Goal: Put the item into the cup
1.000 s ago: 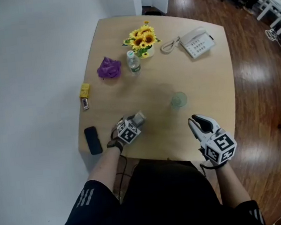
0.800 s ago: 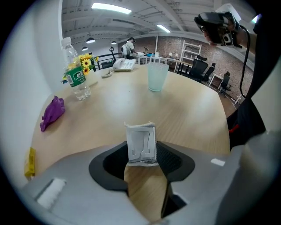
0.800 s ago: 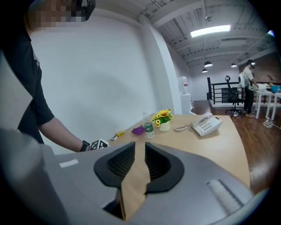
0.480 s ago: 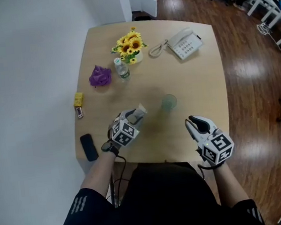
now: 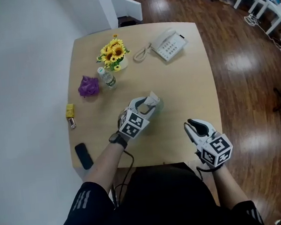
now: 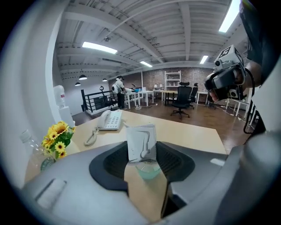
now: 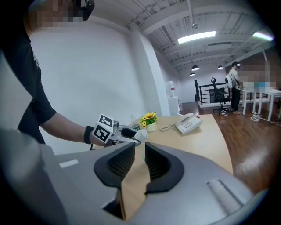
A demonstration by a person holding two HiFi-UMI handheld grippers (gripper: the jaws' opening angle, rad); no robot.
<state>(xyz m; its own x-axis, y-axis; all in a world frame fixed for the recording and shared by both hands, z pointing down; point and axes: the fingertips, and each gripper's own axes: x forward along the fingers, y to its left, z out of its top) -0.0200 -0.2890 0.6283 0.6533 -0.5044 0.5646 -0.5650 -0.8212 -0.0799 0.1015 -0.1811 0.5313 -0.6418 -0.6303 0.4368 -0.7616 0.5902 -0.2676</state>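
Packet point(image 6: 141, 143): small flat white sachet, upright at the centre of the left gripper view, just above mid-frame in the head view.
Left gripper point(image 5: 145, 107): jaws clamped on the packet's lower edge, with most of the packet standing free above the pads.
Right gripper point(image 5: 194, 127): jaws drawn together with nothing between them, at the lower right of the head view, well apart from the cup.
Cup point(image 6: 148, 169): translucent and pale green. Its rim shows directly below the packet in the left gripper view. Whether the packet is over the mouth or just short of it I cannot tell.
Handling: the packet looks very light and thin, probably bendable paper or film. It should not slip from the pads, but it may flop or cling to a pad on release. A hold on one edge, as now, seems right, leaving the body free to go in.
Cup risk: it looks light and thin-walled, likely to tip or skid if a jaw nudges the rim. Nothing steadies it.
Table edges: the near edge of the table point(image 5: 187, 79) runs just below both grippers in the head view. The cup stands near the middle, away from every edge.
Open room: bare wood lies right of and above the cup. The sunflowers point(image 5: 112, 51), bottle point(image 5: 107, 78), purple lump point(image 5: 88, 86) and telephone point(image 5: 169, 39) sit at the upper left and top, well apart from it. A yellow block point(image 5: 70, 111) and a black object point(image 5: 83, 156) lie along the left edge.
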